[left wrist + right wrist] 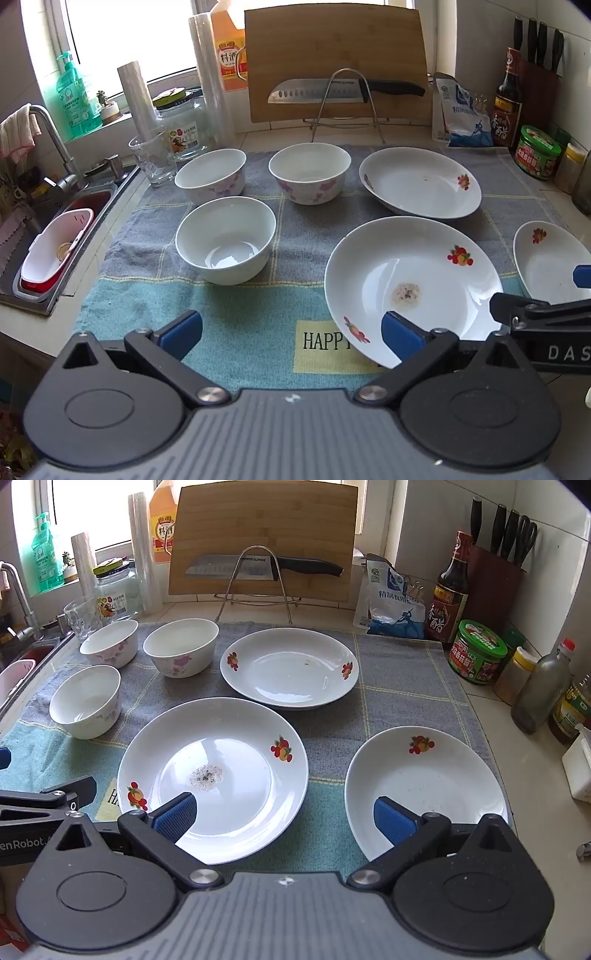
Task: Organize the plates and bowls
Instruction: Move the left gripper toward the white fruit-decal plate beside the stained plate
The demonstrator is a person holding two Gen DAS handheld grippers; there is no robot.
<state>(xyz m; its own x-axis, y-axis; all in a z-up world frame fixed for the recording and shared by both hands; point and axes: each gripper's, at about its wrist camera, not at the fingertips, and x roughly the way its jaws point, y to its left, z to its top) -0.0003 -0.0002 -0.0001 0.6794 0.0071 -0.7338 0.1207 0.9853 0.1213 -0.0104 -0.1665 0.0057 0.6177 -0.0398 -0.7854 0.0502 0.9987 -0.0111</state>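
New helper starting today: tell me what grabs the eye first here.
The three white plates on the towel: the near plate has a crumb stain at its centre. Three bowls cluster at the left. Behind, a knife rests on a rack before the cutting board.

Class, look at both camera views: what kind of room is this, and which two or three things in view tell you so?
Most likely a home kitchen counter. A sink with a tap sits at the left edge, a cutting board with a kitchen knife racked in front of it leans against the wall, and a knife block stands among sauce bottles.
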